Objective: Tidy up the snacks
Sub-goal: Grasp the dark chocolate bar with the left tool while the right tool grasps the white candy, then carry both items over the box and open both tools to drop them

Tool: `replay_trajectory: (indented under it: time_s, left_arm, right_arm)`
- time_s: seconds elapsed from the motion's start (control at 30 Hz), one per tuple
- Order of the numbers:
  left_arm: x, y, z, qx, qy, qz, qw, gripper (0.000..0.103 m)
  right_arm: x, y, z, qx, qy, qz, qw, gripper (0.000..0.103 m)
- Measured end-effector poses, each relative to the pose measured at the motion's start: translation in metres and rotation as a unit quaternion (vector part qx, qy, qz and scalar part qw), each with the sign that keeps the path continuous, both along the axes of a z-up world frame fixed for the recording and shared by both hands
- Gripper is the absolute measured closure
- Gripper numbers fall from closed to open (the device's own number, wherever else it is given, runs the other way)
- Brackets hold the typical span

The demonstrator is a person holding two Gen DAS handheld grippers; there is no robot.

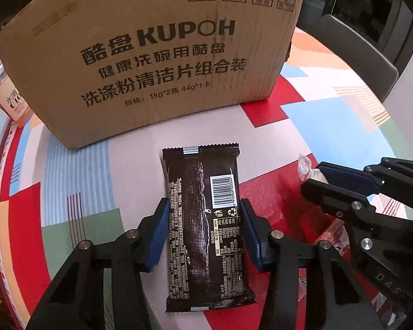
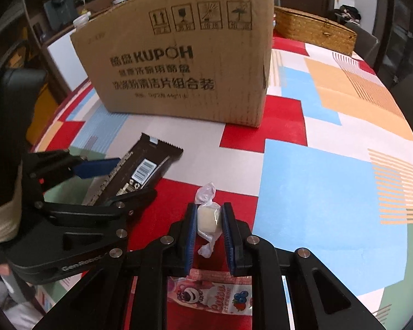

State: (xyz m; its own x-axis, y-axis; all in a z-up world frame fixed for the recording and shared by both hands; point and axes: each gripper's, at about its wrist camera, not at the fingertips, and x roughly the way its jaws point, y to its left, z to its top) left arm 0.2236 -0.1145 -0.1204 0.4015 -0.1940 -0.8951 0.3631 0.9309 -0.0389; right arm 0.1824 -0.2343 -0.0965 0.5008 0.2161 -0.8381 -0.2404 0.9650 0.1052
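Brown packet point(image 1: 206, 228) clenched by left gripper point(image 1: 205, 233), candy point(image 2: 208, 216) by right gripper point(image 2: 208, 231); next, probably lift both into far box point(image 2: 184, 68).

Cardboard box point(image 1: 157, 55) sits at the back of the table point(image 2: 316, 181). Chocolate bar point(image 1: 206, 228) lies in front of it, between the left gripper point(image 1: 205, 233) fingers. Wrapped candy point(image 2: 208, 216) is right of the bar, between the right gripper point(image 2: 208, 231) fingers. Snack packet point(image 2: 209, 297) lies nearer, under the right gripper. Wicker basket point(image 2: 314, 29) behind-right of box; jar point(image 1: 7, 93) left of it.
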Motion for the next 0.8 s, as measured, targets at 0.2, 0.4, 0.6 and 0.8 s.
replay_trajectory:
  time_s: [0.2,0.4,0.6,0.8]
  left_arm:
    - [-0.005,0.008,0.007,-0.016,-0.002,0.010,0.9998,0.054]
    - [-0.013,0.020,0.022,-0.033,-0.014,0.017,0.9992,0.055]
    - [-0.019,0.027,0.043,-0.049,-0.040,0.021,0.9977,0.055]
    - [-0.022,0.032,0.064,-0.066,-0.066,0.027,0.9952,0.055]
  right_arm:
    - [0.000,0.006,0.003,0.005,-0.005,-0.004,1.000,0.084]
    - [-0.003,0.009,0.008,0.006,-0.014,-0.005,1.000,0.084]
    - [-0.005,0.012,0.023,0.008,-0.033,-0.007,0.999,0.084]
    - [-0.006,0.015,0.041,0.010,-0.059,-0.007,0.998,0.084]
